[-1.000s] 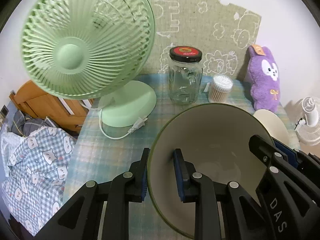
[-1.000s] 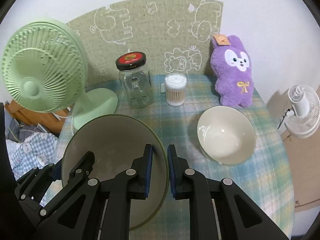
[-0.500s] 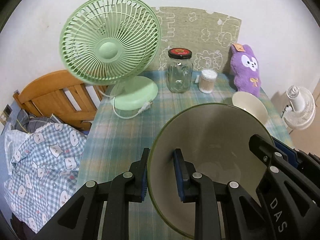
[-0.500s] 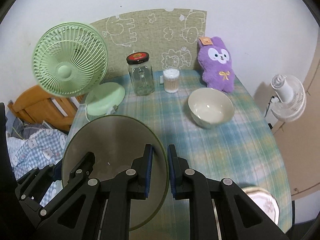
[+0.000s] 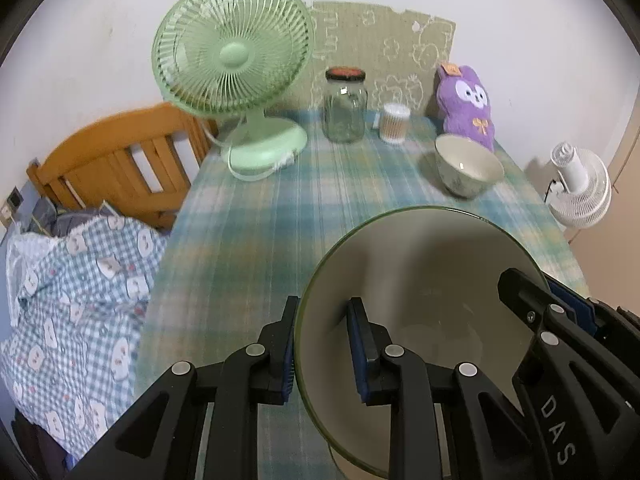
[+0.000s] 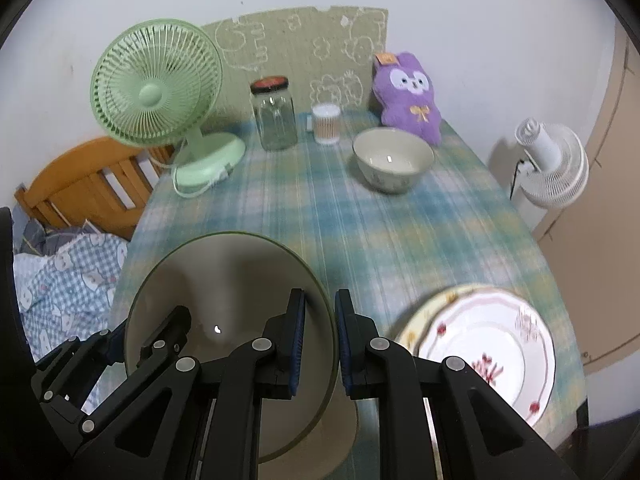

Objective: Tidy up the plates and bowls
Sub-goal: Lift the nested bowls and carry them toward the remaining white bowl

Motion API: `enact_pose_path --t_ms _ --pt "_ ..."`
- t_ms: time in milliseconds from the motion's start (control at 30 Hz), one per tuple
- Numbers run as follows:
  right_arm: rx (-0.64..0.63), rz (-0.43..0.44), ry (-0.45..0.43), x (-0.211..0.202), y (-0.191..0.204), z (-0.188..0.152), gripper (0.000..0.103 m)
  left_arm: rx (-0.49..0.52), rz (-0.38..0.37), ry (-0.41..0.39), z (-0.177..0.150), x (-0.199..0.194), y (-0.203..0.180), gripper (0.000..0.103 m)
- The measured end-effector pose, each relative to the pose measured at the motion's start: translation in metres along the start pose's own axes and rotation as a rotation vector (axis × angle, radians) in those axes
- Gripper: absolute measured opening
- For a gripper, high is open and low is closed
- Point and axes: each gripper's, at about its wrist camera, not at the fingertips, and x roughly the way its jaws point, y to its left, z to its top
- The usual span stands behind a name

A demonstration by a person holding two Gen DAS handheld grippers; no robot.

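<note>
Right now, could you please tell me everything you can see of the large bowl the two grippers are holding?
The large bowl is wide and round, with a plain beige, glossy, ceramic-looking inside and a thin dark green rim. It is empty. The left gripper clamps its left rim, the right gripper its right rim, each with one finger inside and one outside. It sits near the table's front edge; whether its foot touches the checked cloth is unclear.

Left wrist view: I look forward along the left gripper (image 5: 322, 344), close above the table's (image 5: 256, 240) near end, facing the far wall.
Right wrist view: same heading, along the right gripper (image 6: 320, 340), set just rightward.
Shared: green fan (image 5: 232, 52) (image 6: 156, 84), jar (image 5: 345, 106) (image 6: 276, 114), small bowl (image 5: 468, 164) (image 6: 392, 158) ahead of both.
</note>
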Motion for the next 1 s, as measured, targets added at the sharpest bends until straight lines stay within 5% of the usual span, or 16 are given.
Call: enact_pose_path --t_ms 400,1000 --pt "0.025 -0.018 0.078 0.008 -0.007 -0.047 0.019 0.023 -0.012 0.081 -0.045 0.007 -0.004 0.021" --pt "0.026 -0.02 0.123 0.03 -0.013 -0.061 0.019 0.017 -0.011 0.14 -0.06 0.024 -0.007 0.021"
